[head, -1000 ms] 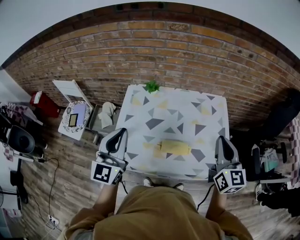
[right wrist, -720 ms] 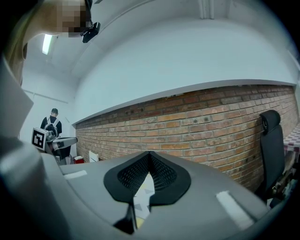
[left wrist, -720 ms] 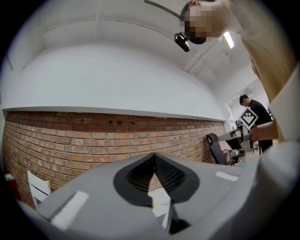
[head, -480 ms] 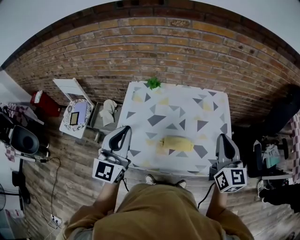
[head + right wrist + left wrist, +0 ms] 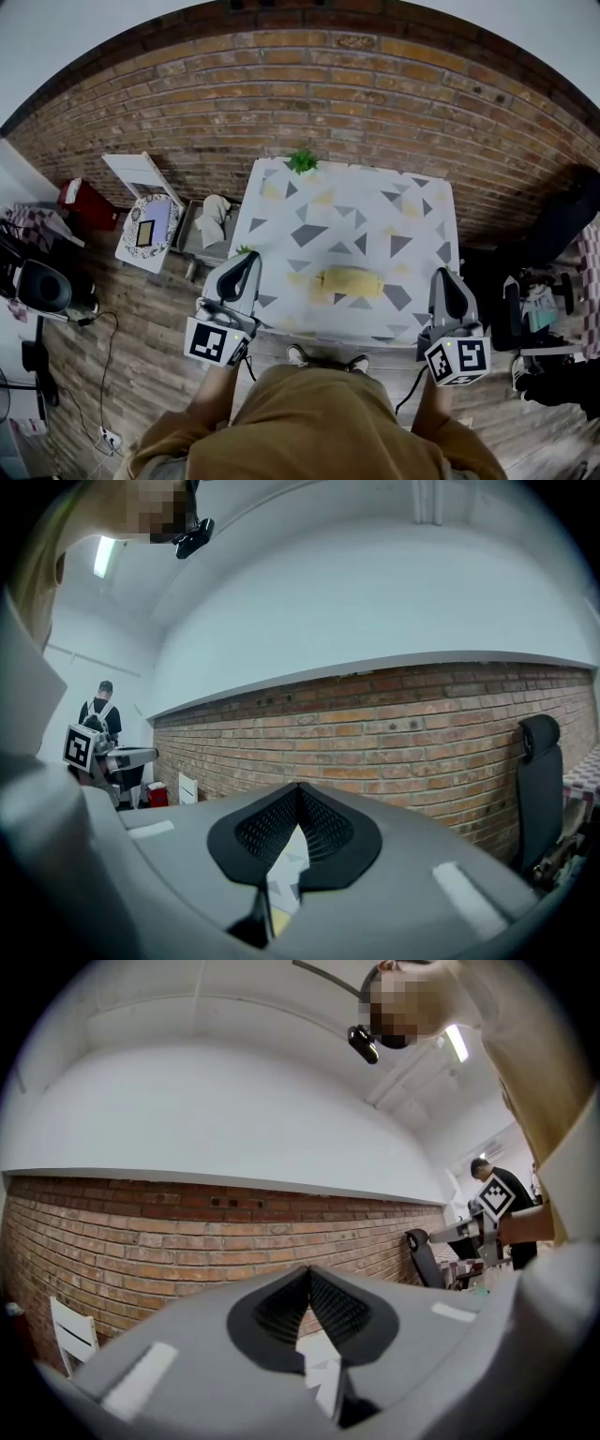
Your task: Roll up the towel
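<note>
A yellow towel [image 5: 348, 281] lies rolled into a short log near the front middle of the patterned table [image 5: 375, 220]. My left gripper [image 5: 242, 269] is held at the table's front left corner, shut and empty. At the front right edge my right gripper [image 5: 446, 284] is shut too, with nothing in it. Both are apart from the towel and level with the table's front edge. In the left gripper view the left gripper [image 5: 308, 1274] has its jaws meeting at the tips. In the right gripper view the right gripper [image 5: 298, 789] shows the same, with a sliver of table beneath.
A small green plant [image 5: 303, 162] stands at the table's far edge by the brick wall [image 5: 309, 94]. A white folding chair [image 5: 142, 220] and a grey box with cloth [image 5: 208, 225] sit left of the table. A black office chair [image 5: 562, 225] is at the right.
</note>
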Tool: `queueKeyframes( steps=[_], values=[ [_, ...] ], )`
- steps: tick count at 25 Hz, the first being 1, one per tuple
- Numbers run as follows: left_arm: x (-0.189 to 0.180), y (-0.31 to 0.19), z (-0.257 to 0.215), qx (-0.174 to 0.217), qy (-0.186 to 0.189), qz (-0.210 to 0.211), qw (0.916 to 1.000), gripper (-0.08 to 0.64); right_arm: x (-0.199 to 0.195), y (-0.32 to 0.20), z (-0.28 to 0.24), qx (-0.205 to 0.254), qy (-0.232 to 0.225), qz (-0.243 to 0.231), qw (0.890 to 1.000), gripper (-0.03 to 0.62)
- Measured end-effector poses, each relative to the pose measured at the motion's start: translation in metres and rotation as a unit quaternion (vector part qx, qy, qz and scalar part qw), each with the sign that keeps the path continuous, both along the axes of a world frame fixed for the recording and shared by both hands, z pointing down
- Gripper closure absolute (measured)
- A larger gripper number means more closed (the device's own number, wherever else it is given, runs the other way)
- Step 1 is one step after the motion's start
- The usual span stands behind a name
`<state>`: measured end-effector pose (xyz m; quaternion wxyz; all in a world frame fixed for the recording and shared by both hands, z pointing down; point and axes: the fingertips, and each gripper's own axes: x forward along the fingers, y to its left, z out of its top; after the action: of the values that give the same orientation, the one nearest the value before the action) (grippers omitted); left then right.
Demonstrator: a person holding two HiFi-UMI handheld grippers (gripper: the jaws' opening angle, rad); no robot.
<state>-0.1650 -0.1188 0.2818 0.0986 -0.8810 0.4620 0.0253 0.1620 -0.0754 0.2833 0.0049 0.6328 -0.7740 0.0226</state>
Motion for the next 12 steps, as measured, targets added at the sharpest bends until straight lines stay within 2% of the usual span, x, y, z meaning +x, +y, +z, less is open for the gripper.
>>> queueKeyframes(
  steps=[12],
  values=[
    [0.007, 0.013, 0.002, 0.002, 0.01, -0.022, 0.9997, 0.497, 0.005, -0.001, -0.001, 0.002, 0.007, -0.027, 1.0, 0.588]
  ],
)
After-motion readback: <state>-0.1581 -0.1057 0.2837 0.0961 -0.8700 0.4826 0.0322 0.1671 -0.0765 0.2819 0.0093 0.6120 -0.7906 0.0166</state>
